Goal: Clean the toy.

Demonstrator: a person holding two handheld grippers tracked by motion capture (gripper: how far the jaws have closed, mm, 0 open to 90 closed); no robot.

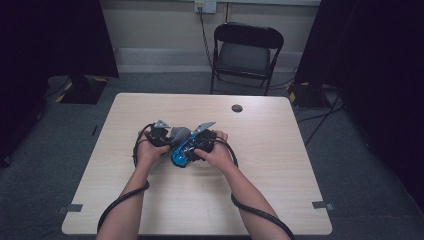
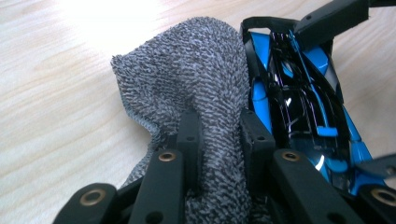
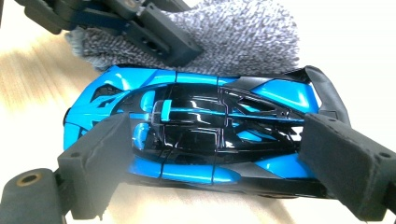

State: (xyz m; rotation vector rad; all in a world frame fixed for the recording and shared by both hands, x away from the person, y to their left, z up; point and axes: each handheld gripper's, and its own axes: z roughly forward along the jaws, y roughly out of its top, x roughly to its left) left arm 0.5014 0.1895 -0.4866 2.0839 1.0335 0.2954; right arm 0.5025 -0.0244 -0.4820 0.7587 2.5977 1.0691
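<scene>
Pale wood-grain laminate covers the worktop (image 1: 260,170), a squarish slab with rounded corners standing on grey carpet. Behind it a black folding chair (image 1: 246,52) faces the table, a cable runs up the wall to a socket, and dark curtains hang at both sides. A small dark round disc (image 1: 237,108) sits in the worktop near its far edge, well apart from the hands.

Near the middle of the worktop the person's two hands meet. The left gripper (image 2: 219,126) has its jaws clenched on a grey cloth (image 2: 196,70), a thick, nubbly terry weave with a stitched hem; the fabric bunches up between the black pads and fans out above them. In the high view the left gripper (image 1: 159,134) lies just beside the right gripper (image 1: 202,142), cables looping back along both forearms.

The right gripper (image 3: 219,163) grasps a blue toy car (image 3: 196,130) lengthwise, one foam-faced jaw at its nose and the other at its tail. The car is glossy hard plastic, bright blue with black panels and a low, wedge-like body, resting on the worktop. The cloth presses against the car's side, with the left gripper's jaws just above it.
</scene>
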